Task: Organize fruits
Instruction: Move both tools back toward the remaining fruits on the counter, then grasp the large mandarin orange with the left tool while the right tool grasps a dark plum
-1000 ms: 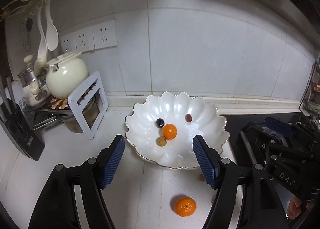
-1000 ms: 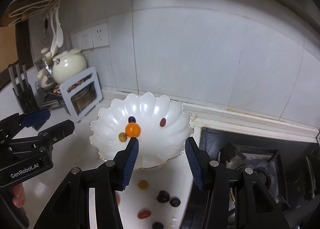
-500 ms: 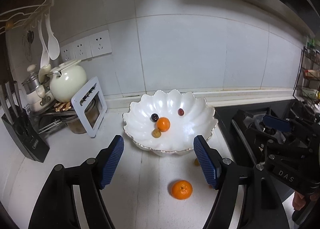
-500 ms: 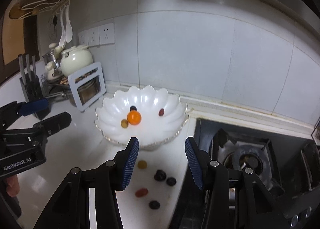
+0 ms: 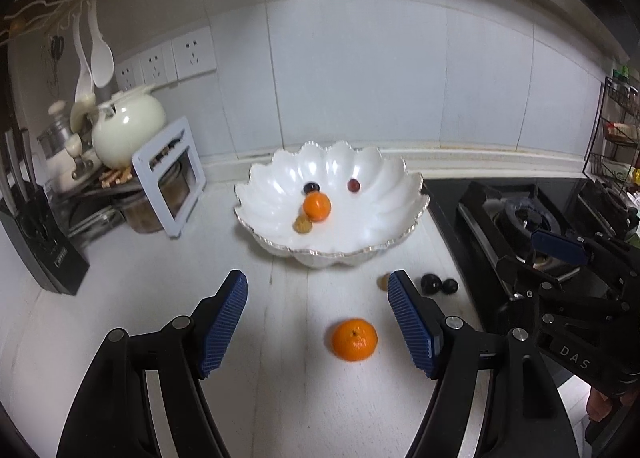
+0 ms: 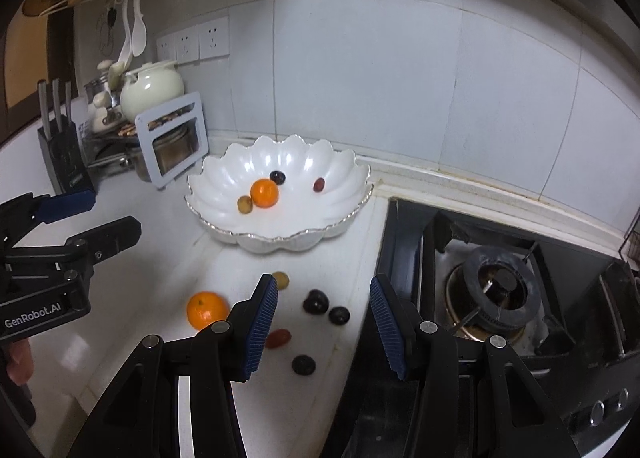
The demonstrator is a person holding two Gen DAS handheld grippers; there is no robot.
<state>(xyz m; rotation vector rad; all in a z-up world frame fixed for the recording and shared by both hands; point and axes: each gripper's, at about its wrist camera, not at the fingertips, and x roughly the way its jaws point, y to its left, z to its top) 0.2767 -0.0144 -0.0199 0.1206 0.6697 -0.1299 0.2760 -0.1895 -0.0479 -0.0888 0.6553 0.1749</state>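
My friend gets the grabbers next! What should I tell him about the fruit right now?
Left gripper: open, holding nothing, above the counter.
Right gripper: open, holding nothing.
Done: white bowl holds one orange and three small fruits.
Left: second orange on the counter in front of the left fingers; yellow fruit, red fruit and three dark ones, such as, beside the stove. Move them all into the bowl.

Kitchen corner, white-tiled wall (image 5: pixel 360 70) and pale countertop (image 5: pixel 120 298).
Sockets (image 5: pixel 192 54) sit upper left above a cream pot (image 5: pixel 128 130); a black gas stove (image 6: pixel 496 290) fills the right.
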